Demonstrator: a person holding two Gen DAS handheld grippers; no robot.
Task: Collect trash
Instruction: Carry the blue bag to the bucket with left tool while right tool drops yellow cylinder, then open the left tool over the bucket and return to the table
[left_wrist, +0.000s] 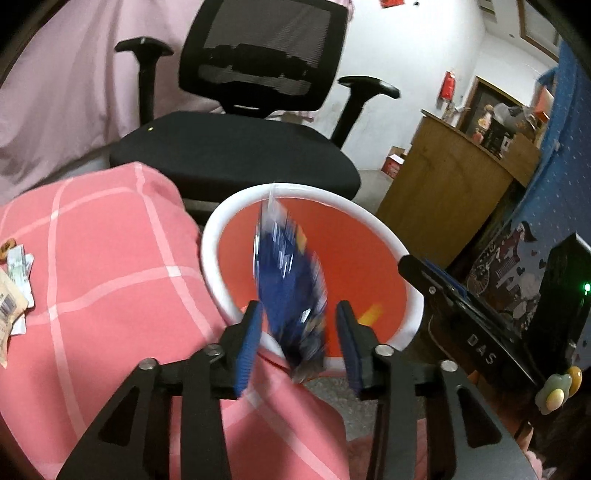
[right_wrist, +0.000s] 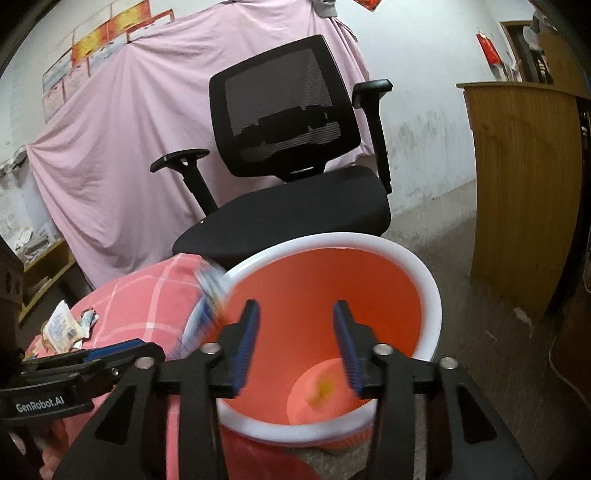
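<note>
A blue snack wrapper (left_wrist: 291, 291) shows as a blur between the fingers of my left gripper (left_wrist: 299, 304), above the near rim of an orange bin with a white rim (left_wrist: 221, 221). The pads stand apart from the wrapper and do not press on it. In the right wrist view the same wrapper (right_wrist: 212, 295) is a blur at the bin's left rim (right_wrist: 436, 295). My right gripper (right_wrist: 295, 304) is open over the bin's mouth with nothing between its fingers. A yellow scrap (right_wrist: 323, 387) lies at the bin's bottom.
More wrappers (left_wrist: 14, 288) (right_wrist: 66, 328) lie on the pink checked bedding (left_wrist: 110, 258) left of the bin. A black office chair (left_wrist: 240, 155) stands behind it, a wooden cabinet (right_wrist: 524, 184) to the right. The other gripper's body (left_wrist: 461, 306) (right_wrist: 74, 373) shows at each view's edge.
</note>
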